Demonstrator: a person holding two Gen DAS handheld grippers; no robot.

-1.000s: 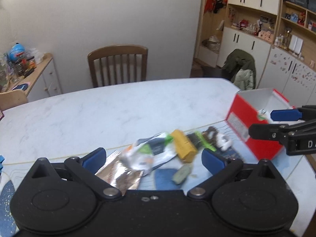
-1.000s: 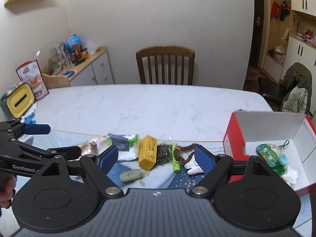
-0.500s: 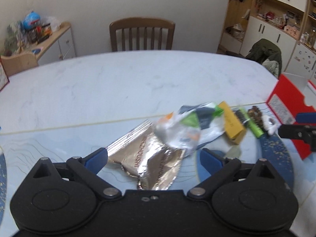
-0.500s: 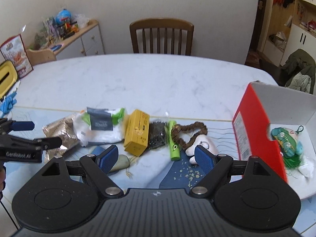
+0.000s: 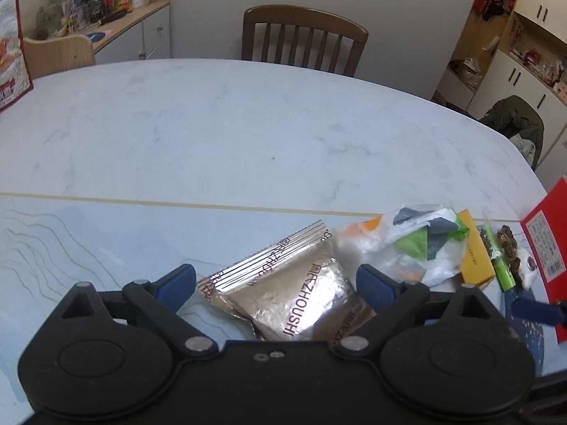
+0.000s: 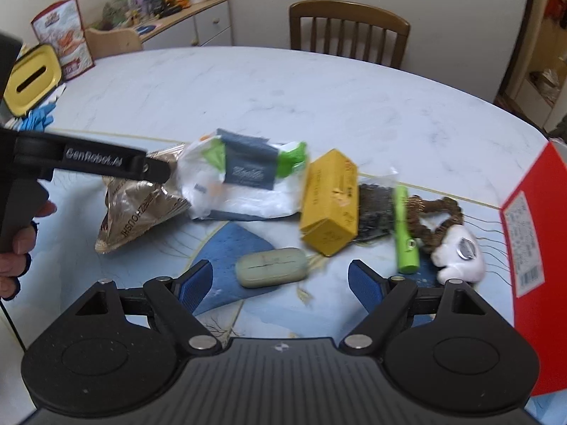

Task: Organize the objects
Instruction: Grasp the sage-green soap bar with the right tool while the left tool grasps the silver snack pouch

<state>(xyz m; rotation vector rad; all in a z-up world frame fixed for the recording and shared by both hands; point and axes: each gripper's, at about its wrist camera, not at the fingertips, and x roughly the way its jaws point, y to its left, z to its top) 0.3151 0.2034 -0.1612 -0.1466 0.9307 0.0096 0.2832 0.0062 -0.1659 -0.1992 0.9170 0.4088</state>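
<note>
My left gripper (image 5: 274,281) is open, its blue pads on either side of a gold foil packet (image 5: 283,294) lying on the table mat. A white and green plastic bag (image 5: 407,244) lies just right of the packet. My right gripper (image 6: 280,283) is open and low over a grey-green oval bar (image 6: 271,272), not touching it. Beyond it lie a yellow box (image 6: 331,198), a dark mesh pad (image 6: 372,209), a green tube (image 6: 405,233), a brown braided loop (image 6: 432,216) and a white toy (image 6: 459,255). The red box (image 6: 531,248) stands at the right.
A wooden chair (image 5: 304,40) stands at the table's far side. At the left edge are a yellow-lidded container (image 6: 30,81), blue gloves (image 6: 35,118) and a red snack bag (image 6: 60,46). A person's hand (image 6: 17,244) holds the left gripper's handle.
Both grippers have tilted down and come closer to the row of items. The left one has shifted left onto the foil packet; the right one has dropped toward the grey-green bar.
</note>
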